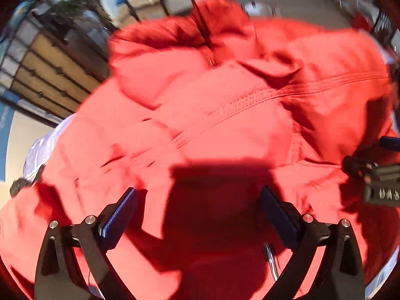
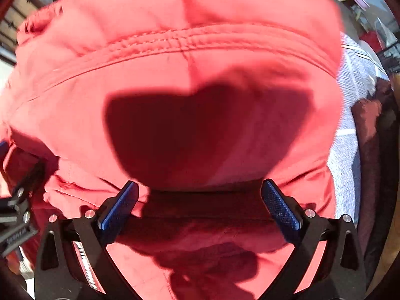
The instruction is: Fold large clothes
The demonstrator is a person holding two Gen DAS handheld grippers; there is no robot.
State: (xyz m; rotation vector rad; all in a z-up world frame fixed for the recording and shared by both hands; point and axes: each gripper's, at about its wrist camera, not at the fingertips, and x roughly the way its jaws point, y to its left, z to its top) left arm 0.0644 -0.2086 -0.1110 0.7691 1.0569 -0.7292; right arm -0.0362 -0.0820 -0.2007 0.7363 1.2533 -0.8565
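Note:
A large red jacket (image 1: 225, 105) fills the left wrist view, bunched up, with a stitched seam running across it and a zipper pull near the top. My left gripper (image 1: 198, 212) is open just above the fabric, its blue pads wide apart. The right gripper's black body shows at the right edge of this view (image 1: 372, 177). In the right wrist view the same red jacket (image 2: 175, 57) lies close under my right gripper (image 2: 200, 207), which is open over a fold edge. The left gripper's body shows at the left edge (image 2: 17, 215).
A pale striped cloth (image 2: 355, 95) covers the surface under the jacket and also shows in the left wrist view (image 1: 42, 147). A dark metal fence with wooden slats (image 1: 50, 75) stands at the far left. A dark brownish garment (image 2: 370, 130) lies at the right.

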